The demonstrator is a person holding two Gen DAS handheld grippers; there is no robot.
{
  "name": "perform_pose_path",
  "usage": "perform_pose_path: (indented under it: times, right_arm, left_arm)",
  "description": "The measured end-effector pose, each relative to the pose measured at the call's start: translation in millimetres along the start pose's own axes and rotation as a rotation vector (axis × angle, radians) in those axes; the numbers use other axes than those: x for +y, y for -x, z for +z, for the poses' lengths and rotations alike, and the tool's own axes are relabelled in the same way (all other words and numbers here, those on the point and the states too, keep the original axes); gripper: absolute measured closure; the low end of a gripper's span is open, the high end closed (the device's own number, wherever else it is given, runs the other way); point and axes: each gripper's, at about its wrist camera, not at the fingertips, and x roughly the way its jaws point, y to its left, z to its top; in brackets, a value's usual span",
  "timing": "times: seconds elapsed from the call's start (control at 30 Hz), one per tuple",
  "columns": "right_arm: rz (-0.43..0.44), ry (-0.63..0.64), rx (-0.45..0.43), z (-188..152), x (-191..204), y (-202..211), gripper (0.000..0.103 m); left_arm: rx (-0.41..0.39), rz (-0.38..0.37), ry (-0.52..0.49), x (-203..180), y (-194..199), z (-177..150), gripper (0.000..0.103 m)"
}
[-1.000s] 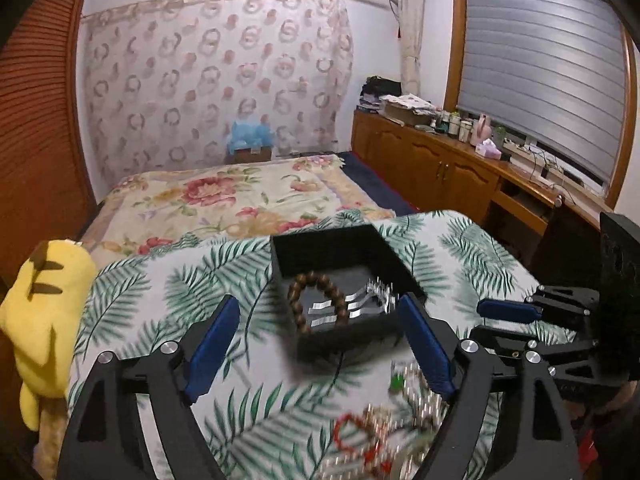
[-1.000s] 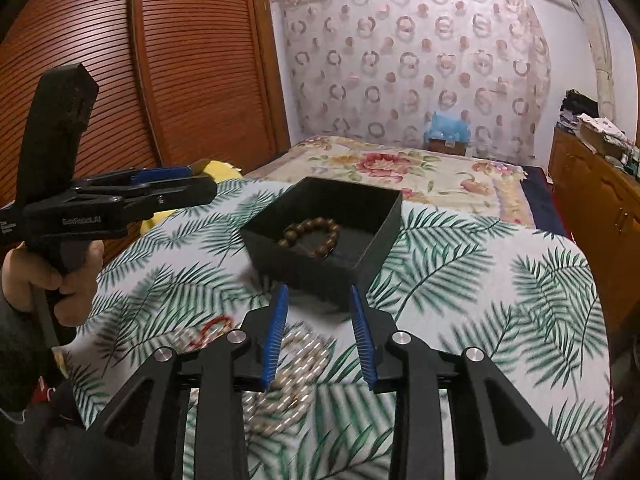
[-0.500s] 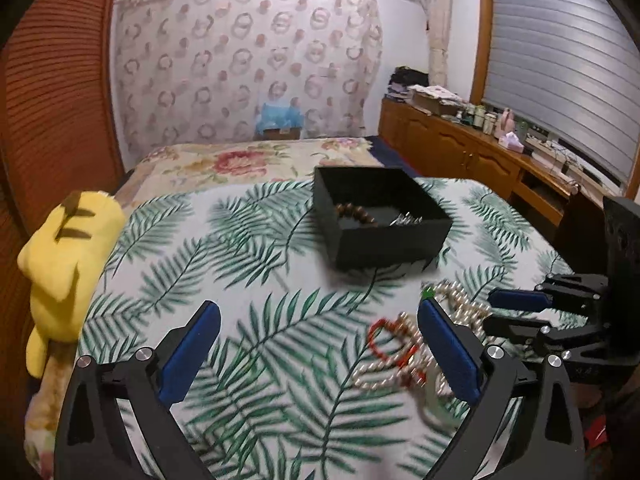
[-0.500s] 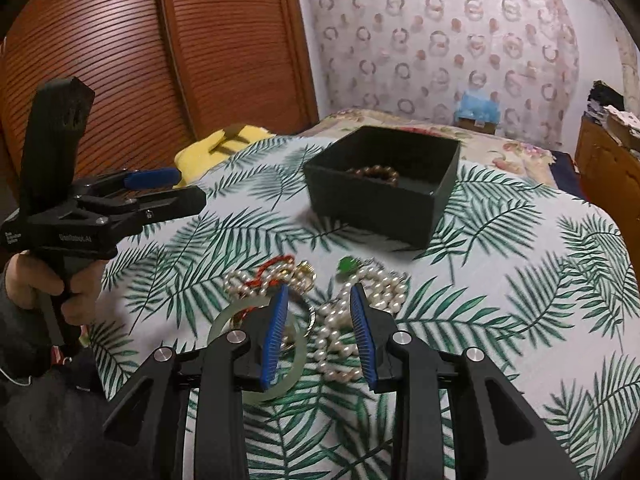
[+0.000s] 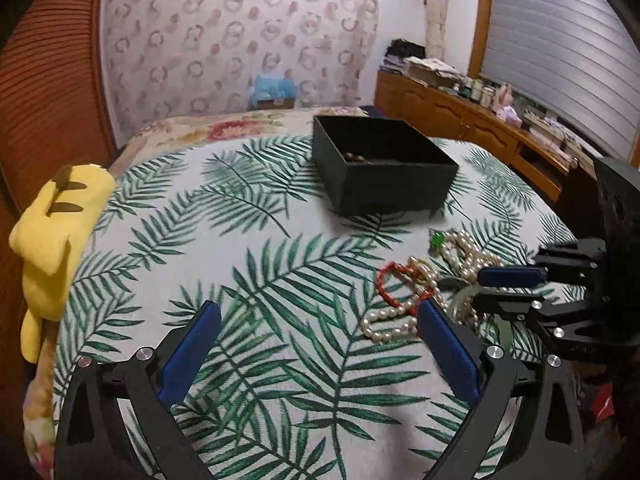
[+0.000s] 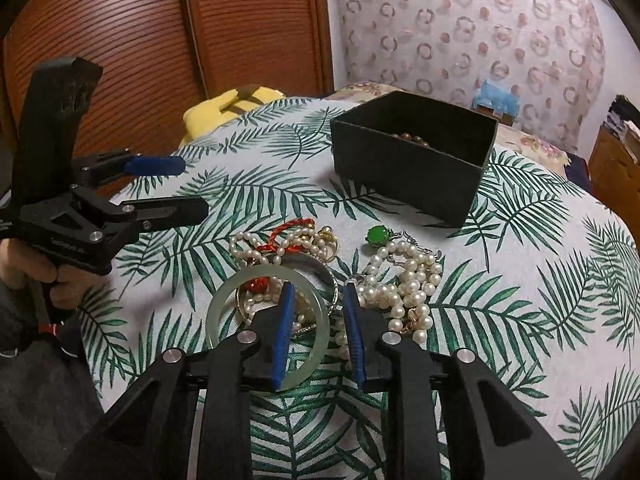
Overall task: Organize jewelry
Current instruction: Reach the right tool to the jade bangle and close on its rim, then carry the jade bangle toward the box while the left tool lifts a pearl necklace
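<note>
Seen over a bench [image 6: 540, 320] draped in a palm-leaf cloth, the right gripper [image 6: 316, 292] is lowered onto a tangle of jewelry, its jaws closing from either side of the rim of a pale jade bangle [image 6: 224, 300], which is not yet pinched. Just beyond its fingertips lie pearl strands [image 6: 404, 280], a red cord bracelet [image 6: 280, 236] and a green pendant [image 6: 378, 235]. Farther ahead stands an open black box [image 6: 404, 168], with brown beads [image 6: 412, 139] glimpsed inside. The left gripper [image 5: 316, 316] is held with jaws spread wide and easing inward, nothing between them but cloth; the jewelry pile lies just ahead to its right. A yellow plush toy [image 5: 56, 232] is draped at the bench edge, well off to the left gripper's left.
</note>
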Motion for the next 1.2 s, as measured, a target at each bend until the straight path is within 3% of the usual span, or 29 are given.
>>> perform_pose_path:
  times: [0.17,0.23,0.33,0.6,0.67,0.73,0.83,1.2]
  right_arm:
    - [-0.001,0.014,0.002,-1.1,0.5,-0.7,0.092]
    - [0.009,0.005,-0.011,-2.0,-1.7,2.7,0.094]
    - [-0.001,0.000,-0.027,-2.2,-4.0,7.1,0.094]
    - [-0.032,-0.024,-0.082,0.7,-13.1,23.7,0.094]
    - [-0.040,-0.029,-0.091,1.8,-15.8,27.0,0.094]
    - [-0.046,-0.036,-0.100,2.4,-18.4,30.0,0.094]
    - [-0.055,-0.044,-0.109,3.3,-21.7,33.4,0.094]
    - [-0.081,-0.056,-0.142,7.5,-29.2,45.8,0.094]
  left_arm:
    - [0.059,-0.054,-0.012,-3.5,-10.9,-1.0,0.043]
    - [0.079,-0.077,-0.008,-4.3,-15.1,-0.7,0.059]
    - [0.106,-0.095,-0.019,-7.5,-22.3,-0.5,0.073]
    - [0.130,-0.098,-0.062,-18.0,-30.6,-1.3,0.081]
    - [0.128,-0.082,-0.083,-20.6,-31.5,-1.5,0.086]
    - [0.128,-0.082,-0.096,-22.0,-32.4,-1.1,0.098]
    - [0.127,-0.103,-0.097,-23.1,-31.4,-0.5,0.098]
    - [-0.048,-0.140,-0.065,-29.5,20.1,35.6,0.098]
